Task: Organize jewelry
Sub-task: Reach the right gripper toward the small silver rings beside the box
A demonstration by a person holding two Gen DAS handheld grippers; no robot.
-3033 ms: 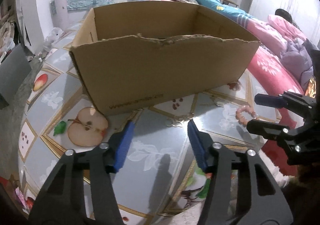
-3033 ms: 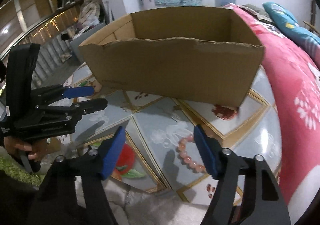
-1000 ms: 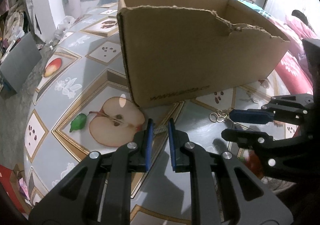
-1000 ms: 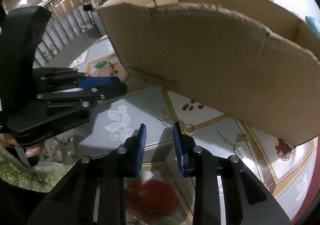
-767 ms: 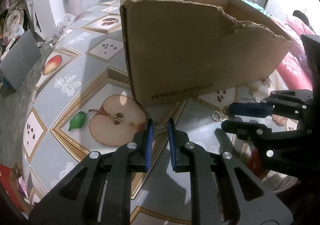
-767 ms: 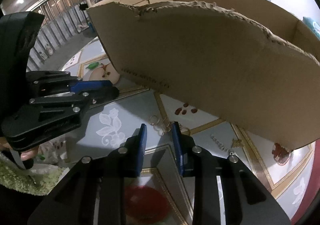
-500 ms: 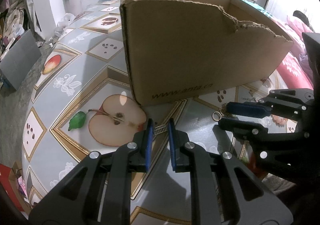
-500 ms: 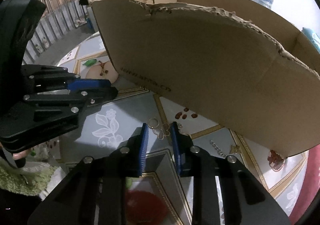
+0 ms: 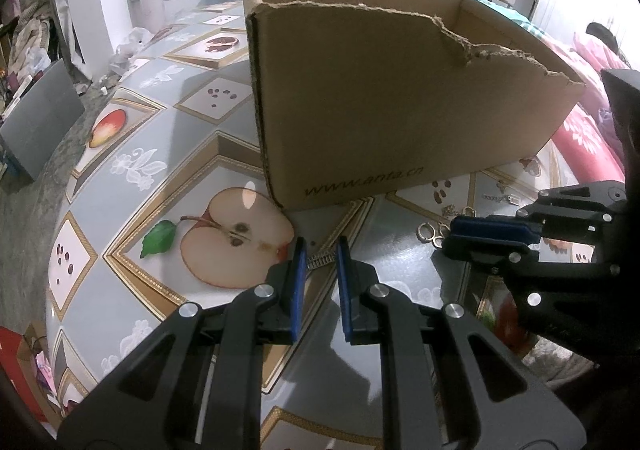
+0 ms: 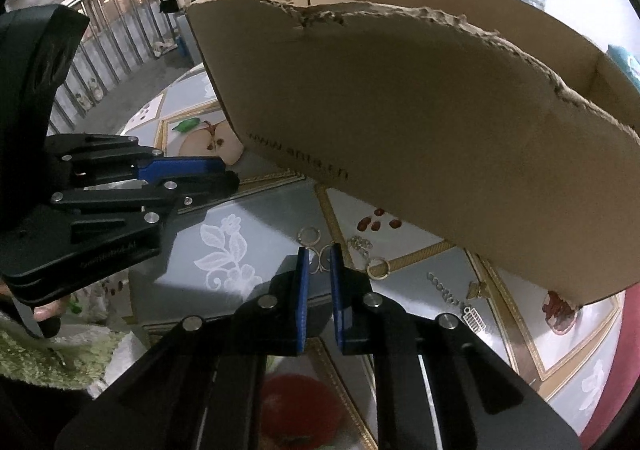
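A torn-rimmed cardboard box (image 9: pixel 400 110) stands on the fruit-patterned table (image 9: pixel 160 170). In front of its left corner, my left gripper (image 9: pixel 321 270) is shut on a small ribbed silver piece (image 9: pixel 320 261) lying on the table. Further right, small gold hoops (image 9: pixel 428 232) lie at the tip of my right gripper (image 9: pixel 447 239). In the right wrist view the right gripper (image 10: pixel 319 262) has its jaws closing tight, pads pressing on one thin hoop (image 10: pixel 316 265). My left gripper (image 10: pixel 230 174) shows at the left there.
More jewelry lies in front of the box (image 10: pixel 400 130): a ring (image 10: pixel 309 236), a gold ring (image 10: pixel 378 266), a short chain (image 10: pixel 360 244) and a chain with a tag (image 10: pixel 452 298). A pink bed (image 9: pixel 588 130) borders the table's right side. A hand (image 10: pixel 46 314) grips the left handle.
Three seconds ago both grippers stood wide open farther from the box. Over the last second the right gripper's jaws narrowed onto the hoops; the left gripper kept still on the silver piece.
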